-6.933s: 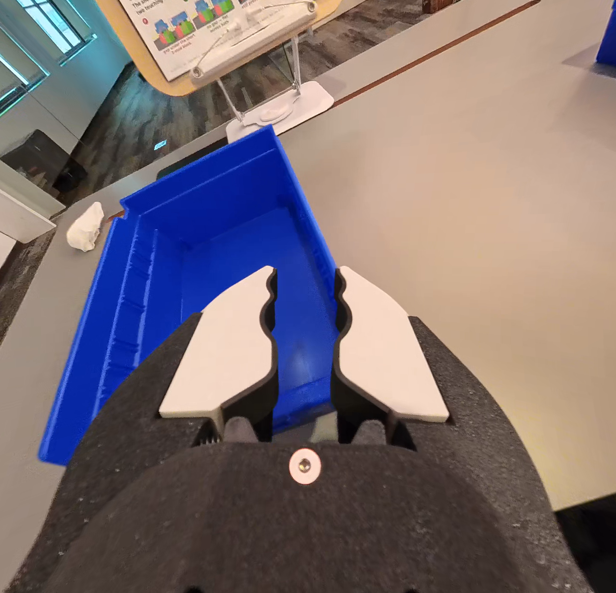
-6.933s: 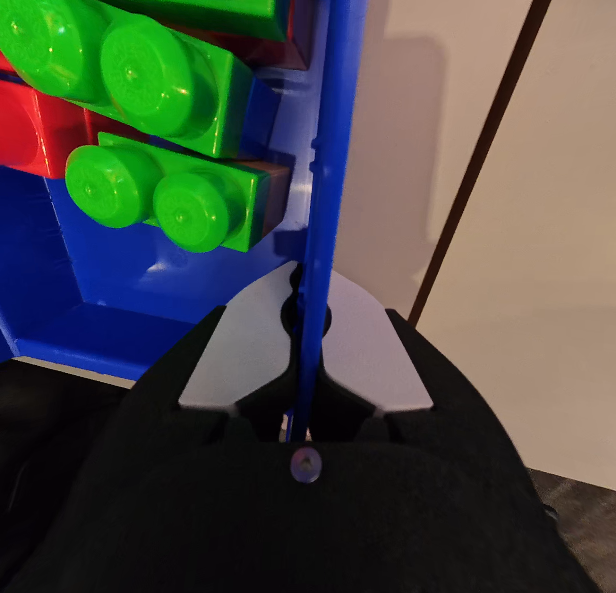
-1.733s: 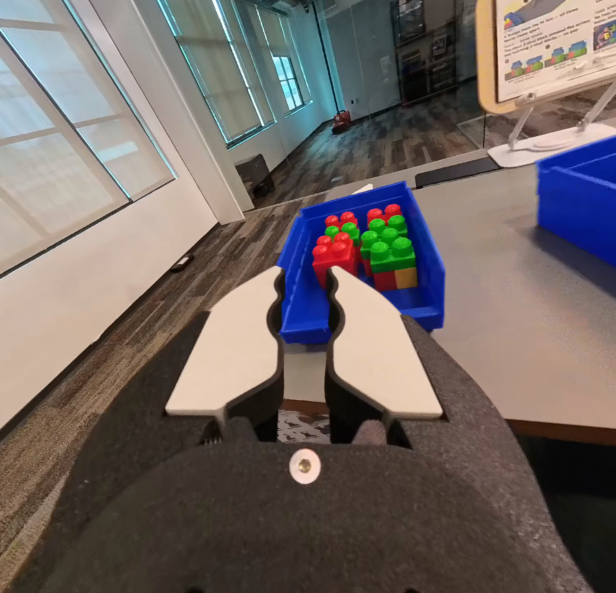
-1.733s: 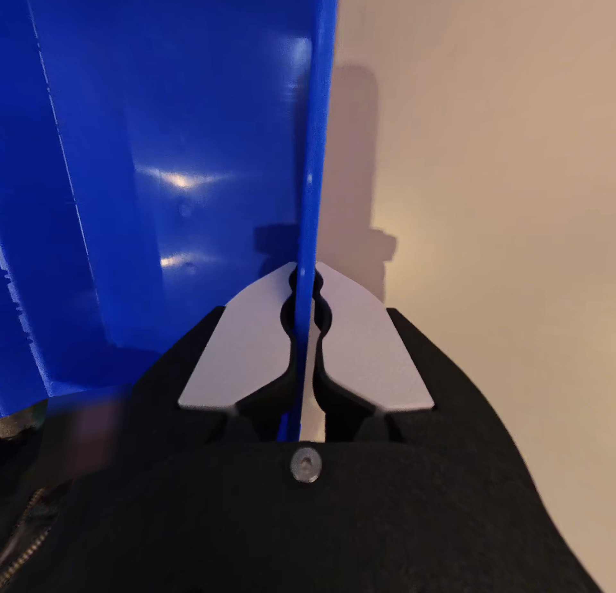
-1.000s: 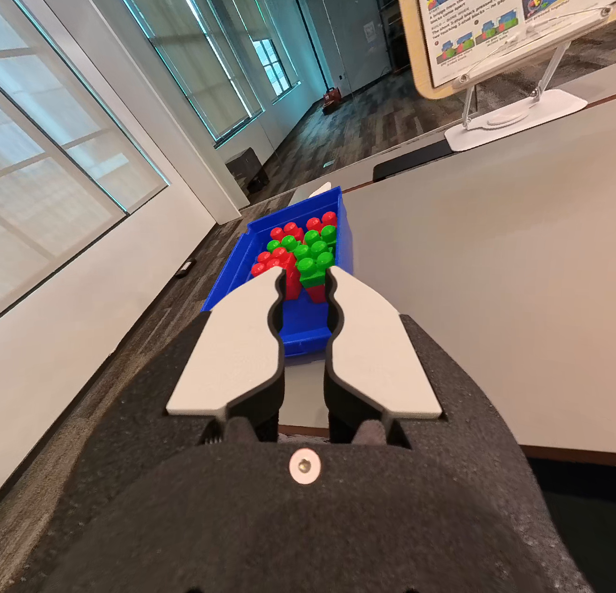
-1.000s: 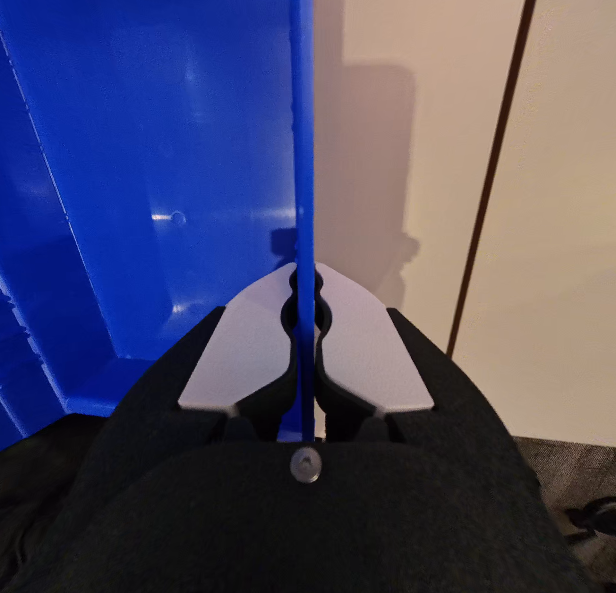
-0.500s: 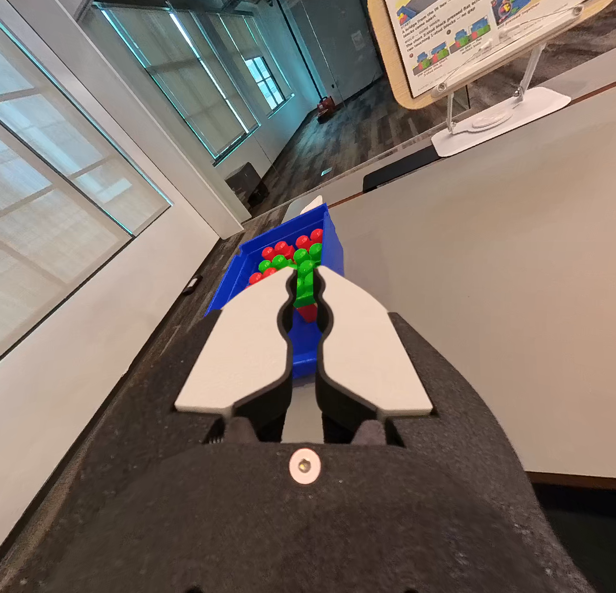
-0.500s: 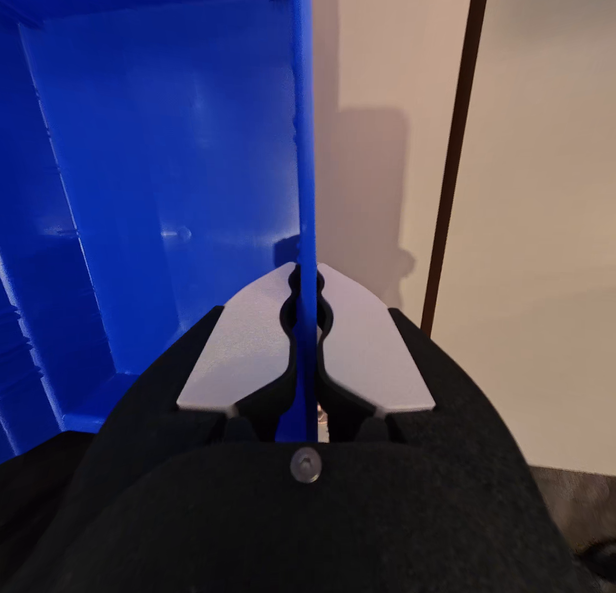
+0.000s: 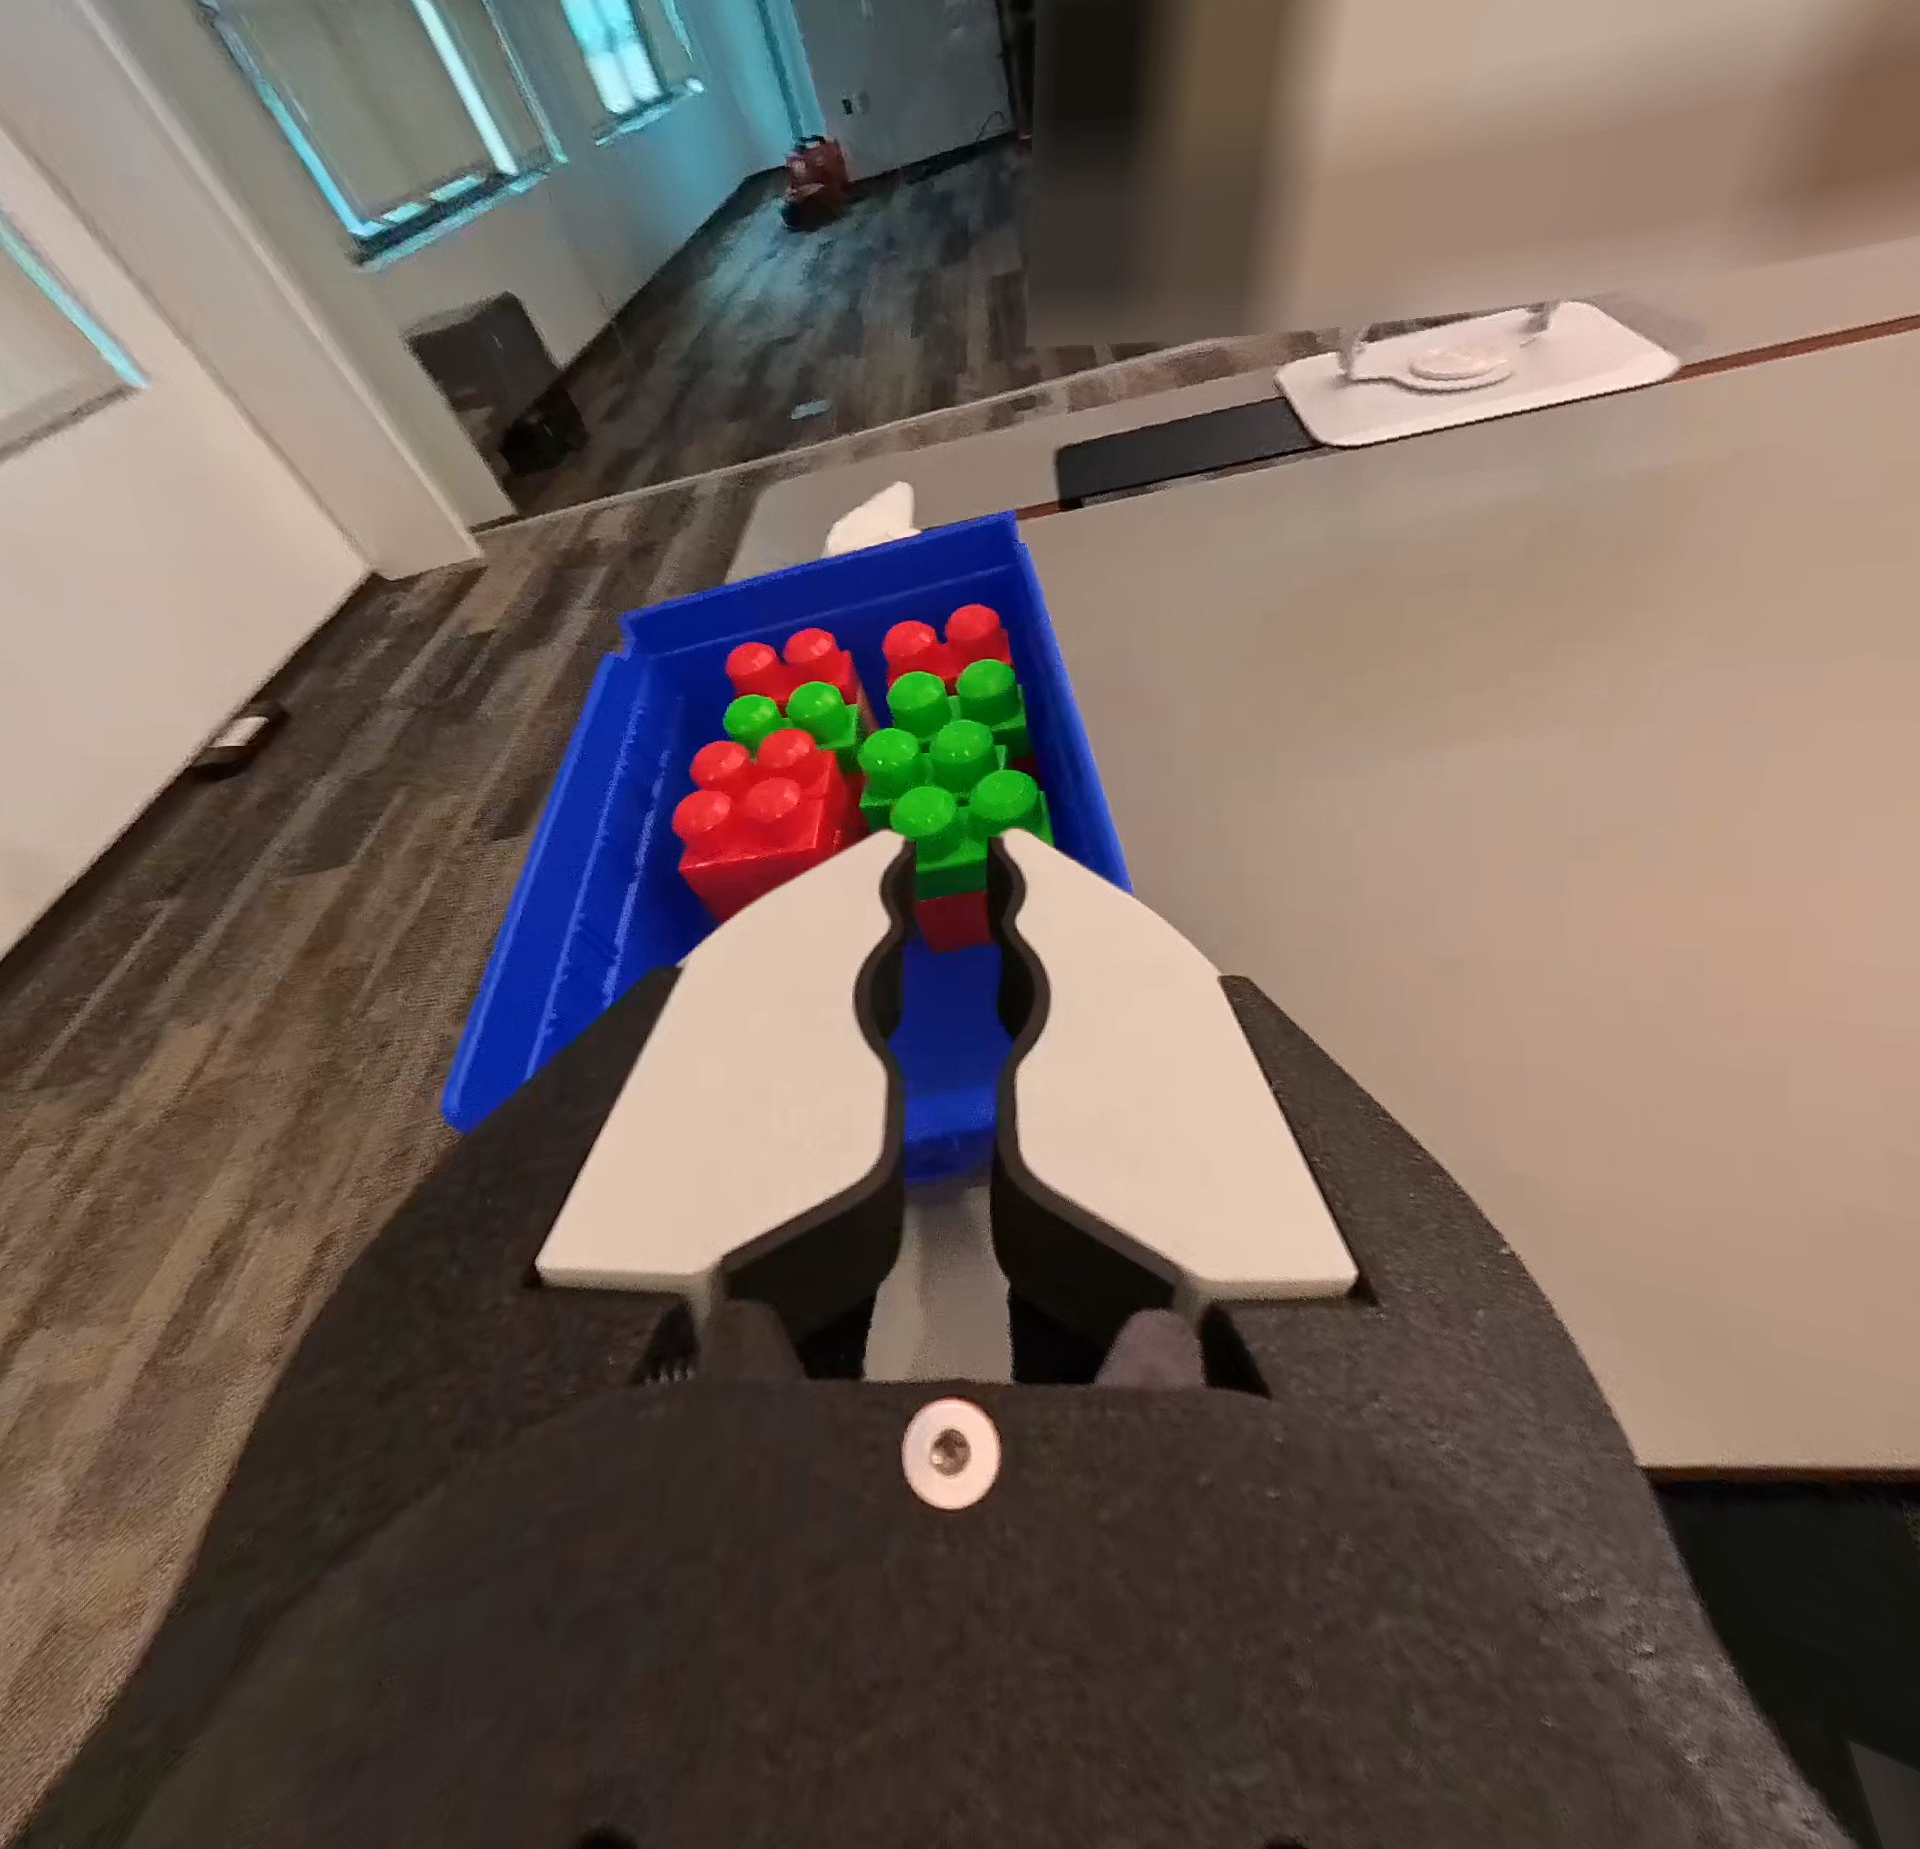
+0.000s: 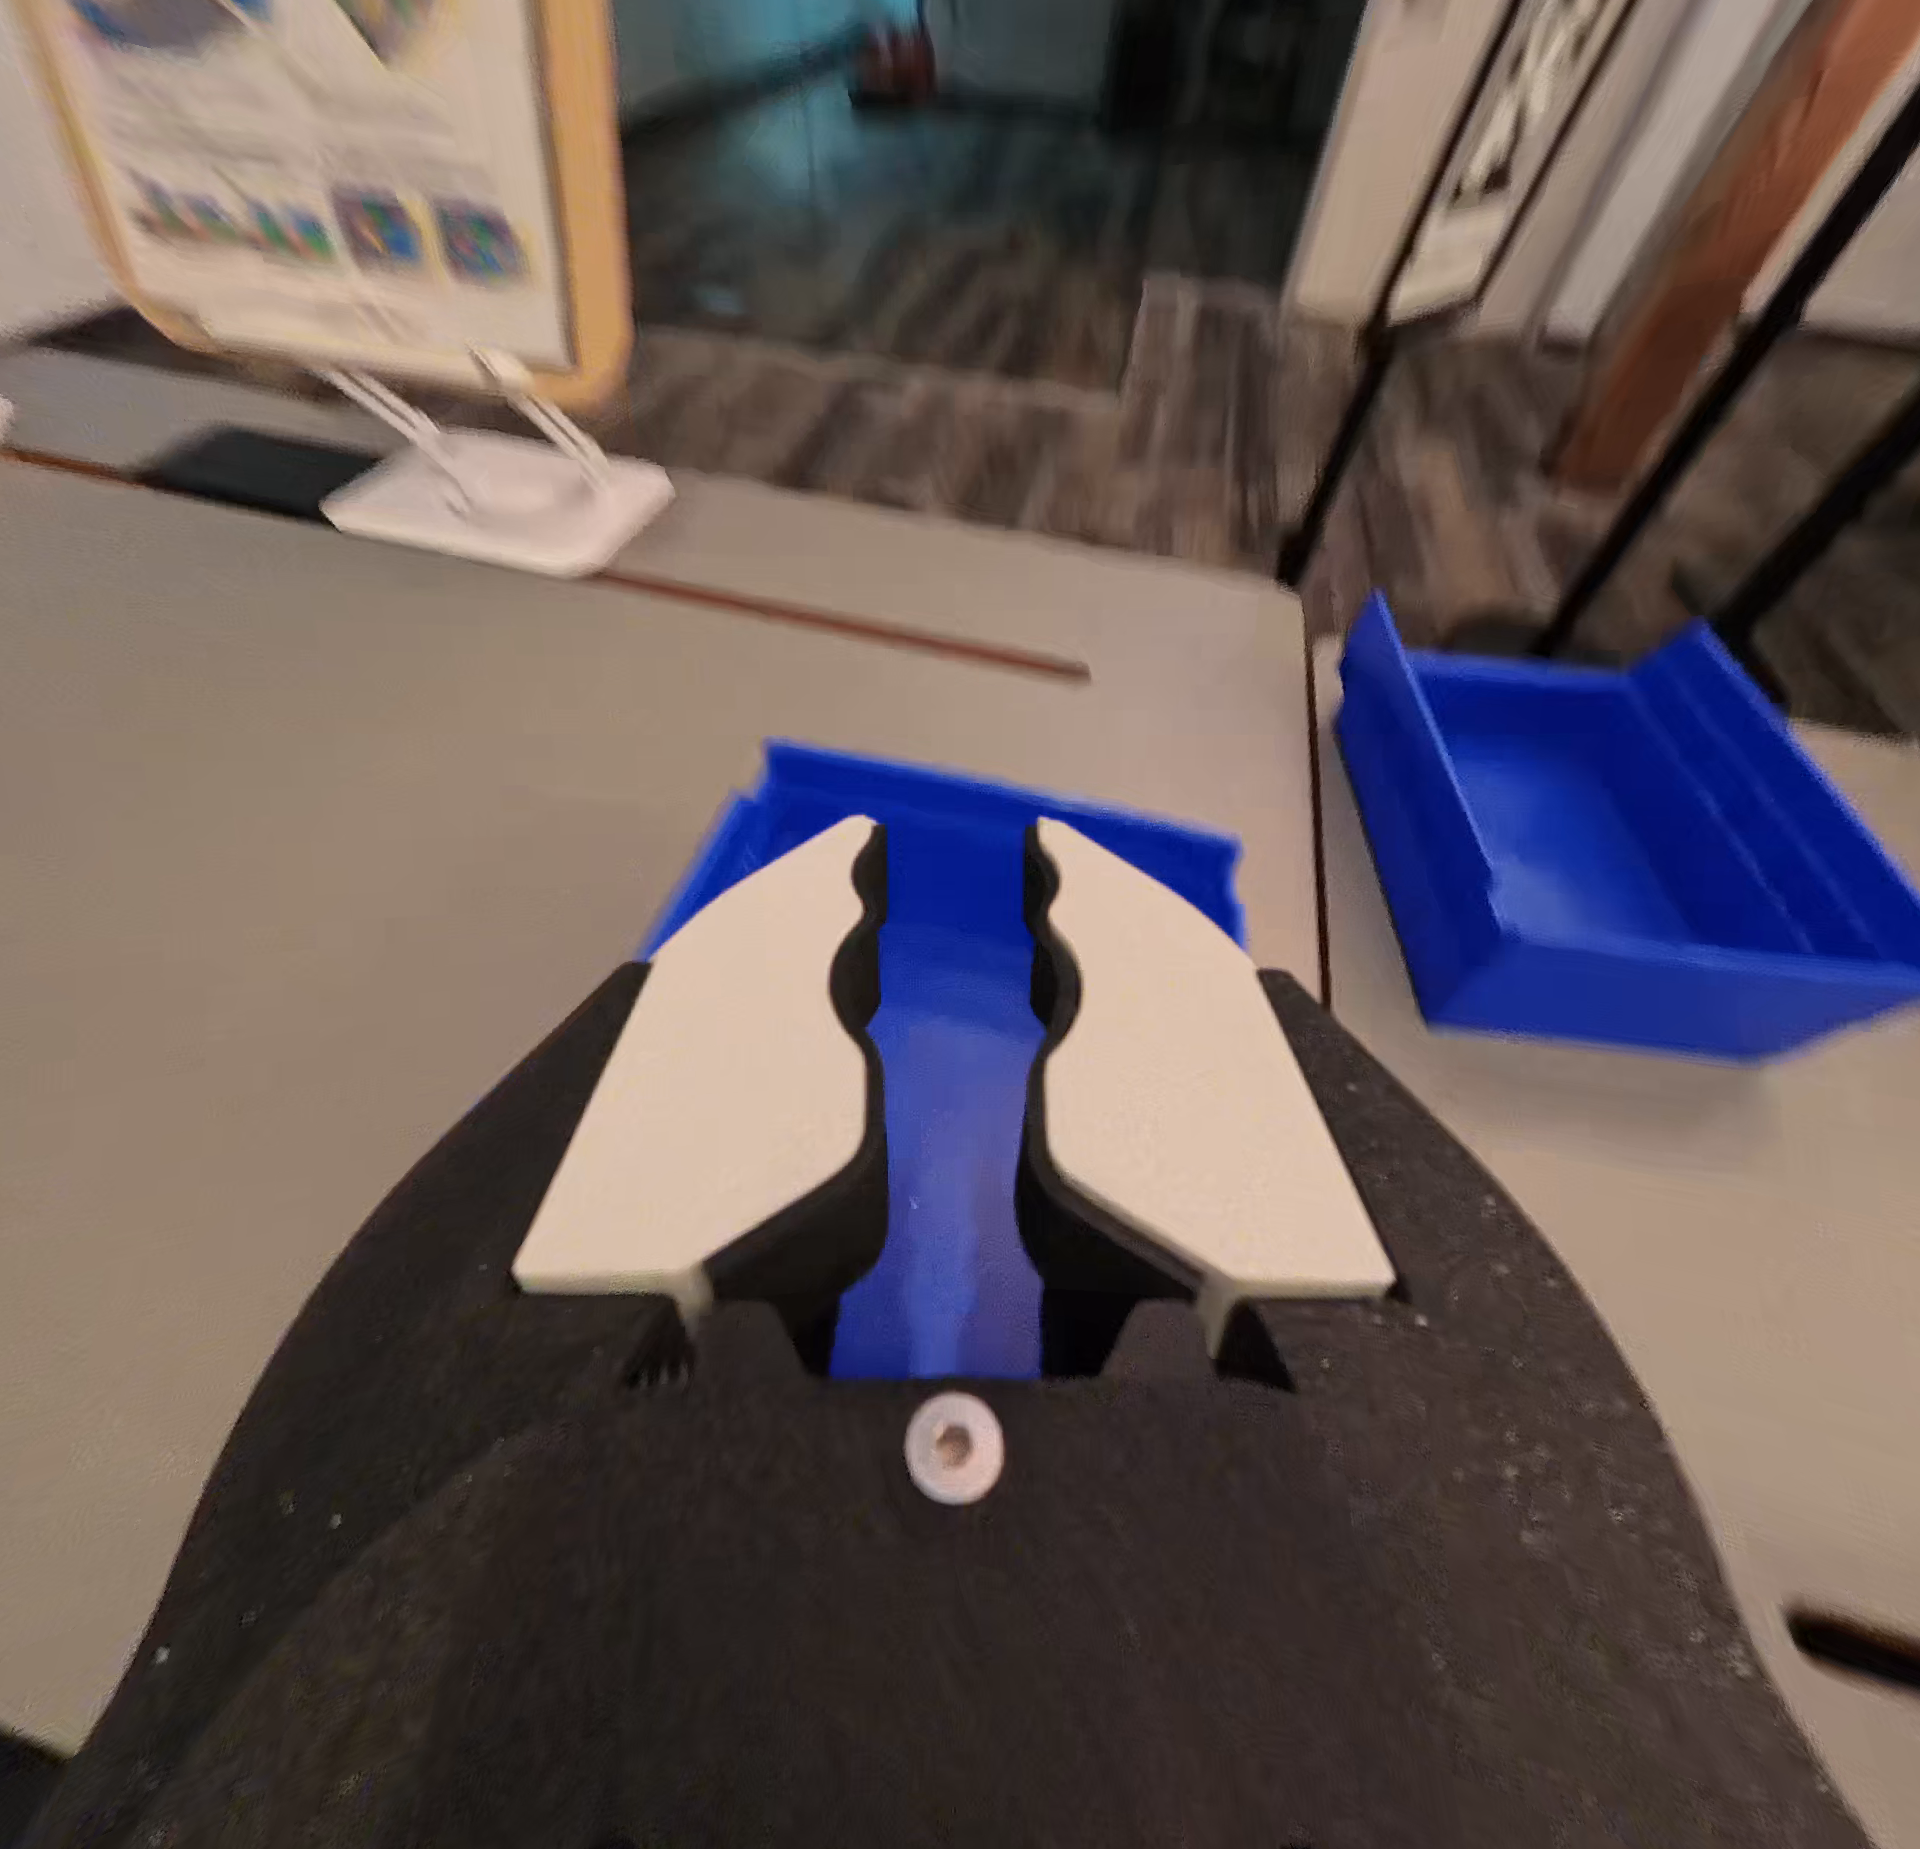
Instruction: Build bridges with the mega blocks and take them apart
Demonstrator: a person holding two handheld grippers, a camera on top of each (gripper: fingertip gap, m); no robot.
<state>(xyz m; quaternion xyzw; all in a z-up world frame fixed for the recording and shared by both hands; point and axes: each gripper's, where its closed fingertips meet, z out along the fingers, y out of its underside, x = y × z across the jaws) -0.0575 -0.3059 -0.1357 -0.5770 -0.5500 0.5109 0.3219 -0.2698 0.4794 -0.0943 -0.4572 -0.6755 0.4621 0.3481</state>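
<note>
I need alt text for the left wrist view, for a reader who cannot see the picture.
The open left claw, with pale grey fingers on a black body, points at a blue plastic bin filled with red plastic blocks and green plastic blocks. The bin sits at the left edge of a beige table, with dark wood-pattern floor beyond.

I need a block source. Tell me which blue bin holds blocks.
The bin ahead of the left gripper, at the table's left edge: it holds red and green blocks. Both right-view bins look empty.

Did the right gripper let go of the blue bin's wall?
Yes. The right gripper is open now and has pulled back above the empty blue bin, whose wall no longer sits between its fingers.
</note>
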